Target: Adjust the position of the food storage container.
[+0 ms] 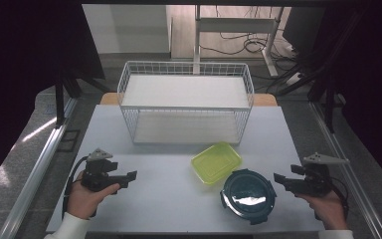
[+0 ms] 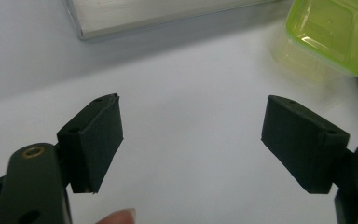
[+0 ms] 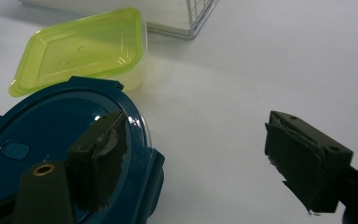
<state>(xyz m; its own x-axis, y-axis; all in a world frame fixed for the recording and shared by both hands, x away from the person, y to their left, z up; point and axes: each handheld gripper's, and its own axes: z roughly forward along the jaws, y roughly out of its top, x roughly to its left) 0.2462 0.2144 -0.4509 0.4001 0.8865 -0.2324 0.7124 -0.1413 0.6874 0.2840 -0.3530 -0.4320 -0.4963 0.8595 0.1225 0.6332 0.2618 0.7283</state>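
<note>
Both jaws spread, empty. R gripper (image 1: 278,178) sits at 3 o'clock of round blue container (image 1: 247,194), yellow-green box (image 1: 217,162) touching at its 11. Risk: I nudge blue, it shoves the box. L gripper (image 1: 132,175) idle, well apart at 9.

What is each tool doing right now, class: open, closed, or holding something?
Left tool: open, holding nothing.
Right tool: open, holding nothing.

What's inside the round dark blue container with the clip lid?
Its contents are hidden: the round dark blue container is closed by a dark lid, and glare covers the clear centre. The yellow-green container touching it is lidded too, looking empty through its translucent side.
</note>
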